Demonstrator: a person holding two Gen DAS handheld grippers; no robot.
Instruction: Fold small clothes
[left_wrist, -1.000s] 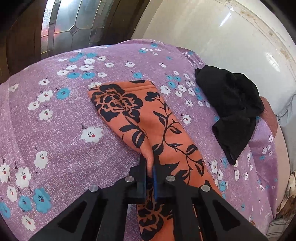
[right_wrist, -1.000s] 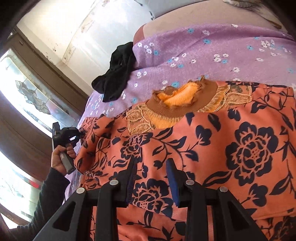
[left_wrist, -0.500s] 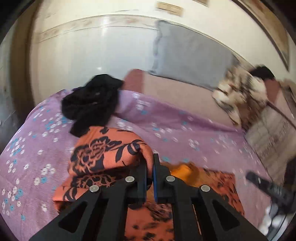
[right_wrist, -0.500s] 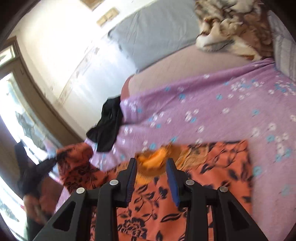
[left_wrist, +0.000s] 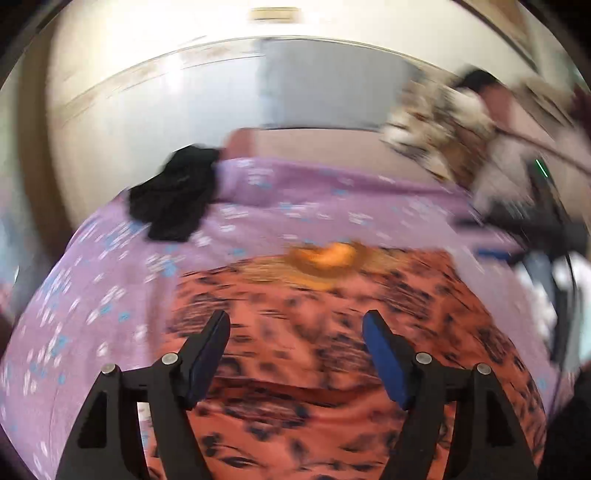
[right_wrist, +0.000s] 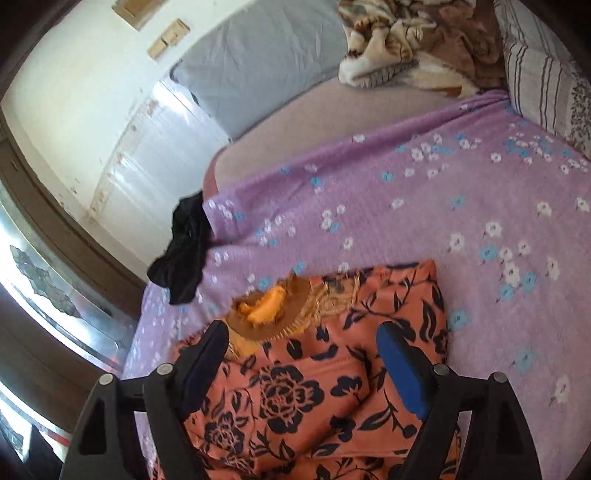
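Observation:
An orange garment with black flowers (right_wrist: 314, 391) lies on the purple flowered bedspread (right_wrist: 424, 206), its brown and yellow neckline (right_wrist: 269, 310) pointing away; one side lies folded over its middle. My right gripper (right_wrist: 303, 347) is open and empty just above it. In the blurred left wrist view the same garment (left_wrist: 314, 332) lies under my left gripper (left_wrist: 295, 336), which is open and empty. The right gripper's body shows there at the right edge (left_wrist: 546, 225).
A crumpled black garment (right_wrist: 184, 251) lies at the far left edge of the bedspread, also in the left wrist view (left_wrist: 173, 195). A grey pillow (right_wrist: 258, 70), a brown patterned blanket (right_wrist: 413, 44) and a striped pillow (right_wrist: 543, 66) lie at the head of the bed.
My left gripper carried the garment's sleeve side over the middle, let go and opened wide. My right gripper opened wider and stayed above the garment.

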